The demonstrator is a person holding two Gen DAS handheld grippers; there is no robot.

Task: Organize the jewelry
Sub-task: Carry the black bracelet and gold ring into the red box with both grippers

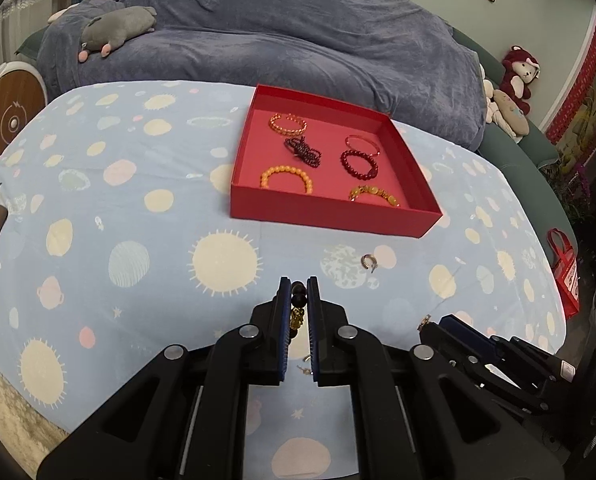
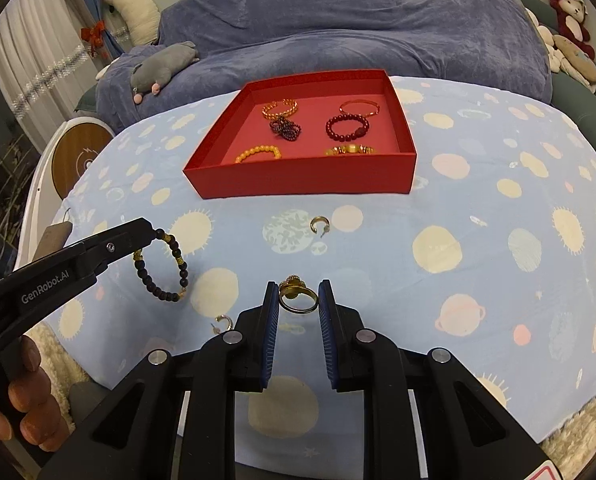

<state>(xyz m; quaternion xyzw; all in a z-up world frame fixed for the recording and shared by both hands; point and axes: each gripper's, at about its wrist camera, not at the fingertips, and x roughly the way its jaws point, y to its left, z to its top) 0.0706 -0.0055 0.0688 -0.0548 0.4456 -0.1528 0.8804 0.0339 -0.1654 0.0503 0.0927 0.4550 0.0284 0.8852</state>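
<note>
A red box (image 1: pixel 329 210) (image 2: pixel 298 176) on the blue patterned cloth holds several bracelets. My left gripper (image 1: pixel 299 282) is shut on a dark bead bracelet with gold spacers (image 1: pixel 298 300); in the right wrist view that bracelet (image 2: pixel 164 266) hangs from the left gripper (image 2: pixel 154 234) above the cloth. My right gripper (image 2: pixel 298 284) is shut on a gold ring with a flower top (image 2: pixel 297 298), held between the blue pads. The right gripper also shows in the left wrist view (image 1: pixel 429 320), low right.
A gold hoop earring (image 1: pixel 368 261) (image 2: pixel 319 225) lies on the cloth in front of the box. Another small earring (image 2: pixel 222 322) (image 1: pixel 305 364) lies near the front edge. A grey-blue sofa with plush toys (image 2: pixel 166 66) stands behind the table.
</note>
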